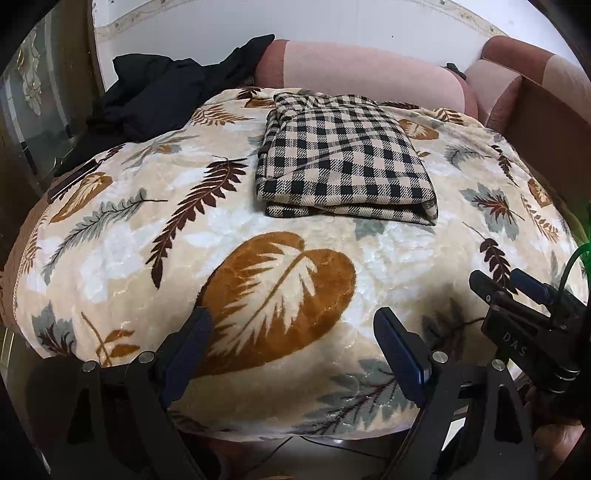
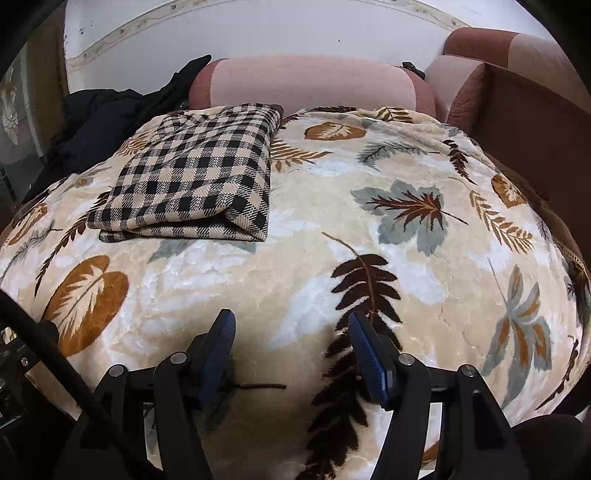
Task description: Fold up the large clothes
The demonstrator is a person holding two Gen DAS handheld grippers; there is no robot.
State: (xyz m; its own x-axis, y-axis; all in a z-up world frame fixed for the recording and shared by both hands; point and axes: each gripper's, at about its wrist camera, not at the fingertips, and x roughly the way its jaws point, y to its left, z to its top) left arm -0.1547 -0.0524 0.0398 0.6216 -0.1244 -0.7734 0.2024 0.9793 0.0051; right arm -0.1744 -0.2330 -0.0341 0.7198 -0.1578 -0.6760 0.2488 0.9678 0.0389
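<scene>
Checked garment (image 1: 343,155) folded into a thick rectangle, lying flat on the leaf-patterned blanket (image 1: 258,258), toward the far side near the pink cushion (image 1: 369,70). Layered fold edges visible along the near side of the bundle. In the right wrist view, same garment (image 2: 199,173) at upper left, blanket (image 2: 369,240) spread across the rest, pink cushion (image 2: 314,81) directly behind.

Left tongs (image 1: 291,332): spread wide, nothing between the fingers, held low over the near edge of the blanket above a large brown leaf print. Well apart from the garment.

Right tongs (image 2: 291,336): likewise wide apart, nothing held, over the near part of the blanket above a dark fern print. Well apart from the garment. Also seen from the left wrist view at the right edge (image 1: 517,306), beside the left tongs.

Black clothing (image 1: 155,88) heaped at the far left corner, partly against the cushion; seen also from the right wrist (image 2: 110,110). Second pink cushion (image 2: 454,88) at far right, against a brown armrest (image 2: 535,122). White wall (image 2: 258,33) with a patterned border behind.
</scene>
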